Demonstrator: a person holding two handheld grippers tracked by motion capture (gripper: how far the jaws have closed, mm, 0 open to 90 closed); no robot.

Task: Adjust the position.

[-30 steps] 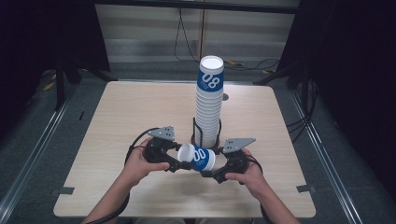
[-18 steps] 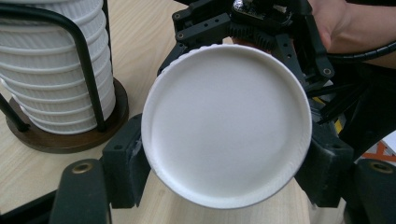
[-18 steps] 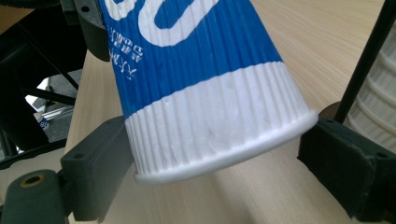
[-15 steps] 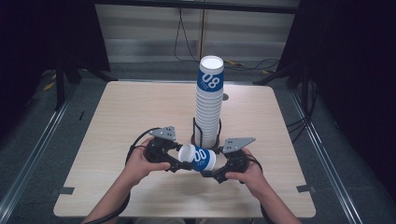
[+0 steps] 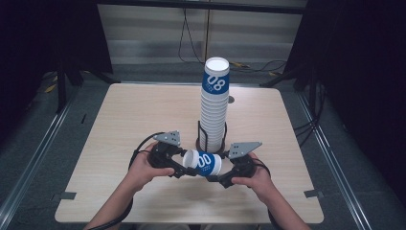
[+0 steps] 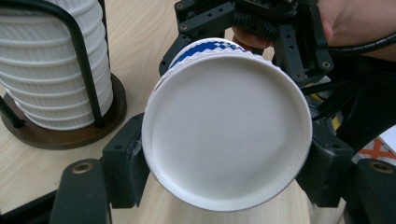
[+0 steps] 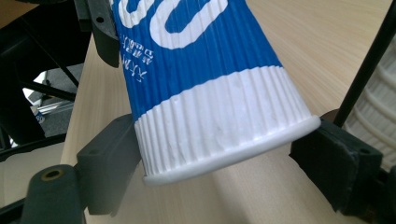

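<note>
A blue and white paper cup [image 5: 205, 163] lies on its side just above the table, held from both ends. My left gripper [image 5: 184, 165] is shut on its closed white base [image 6: 226, 126], one jaw on each side. My right gripper [image 5: 221, 173] is shut on the mouth end, with the rolled rim [image 7: 233, 154] between its jaws. In the left gripper view the right gripper [image 6: 236, 46] and the hand holding it sit behind the cup. The left gripper's black jaw [image 7: 100, 28] shows at the top left of the right gripper view.
A tall stack of matching cups [image 5: 214, 110] stands in a black wire holder [image 5: 206, 139] on a round wooden base, just behind the grippers. The light wooden table [image 5: 134, 115] has bare room to the left and right. The floor around it is dark, with cables at the back.
</note>
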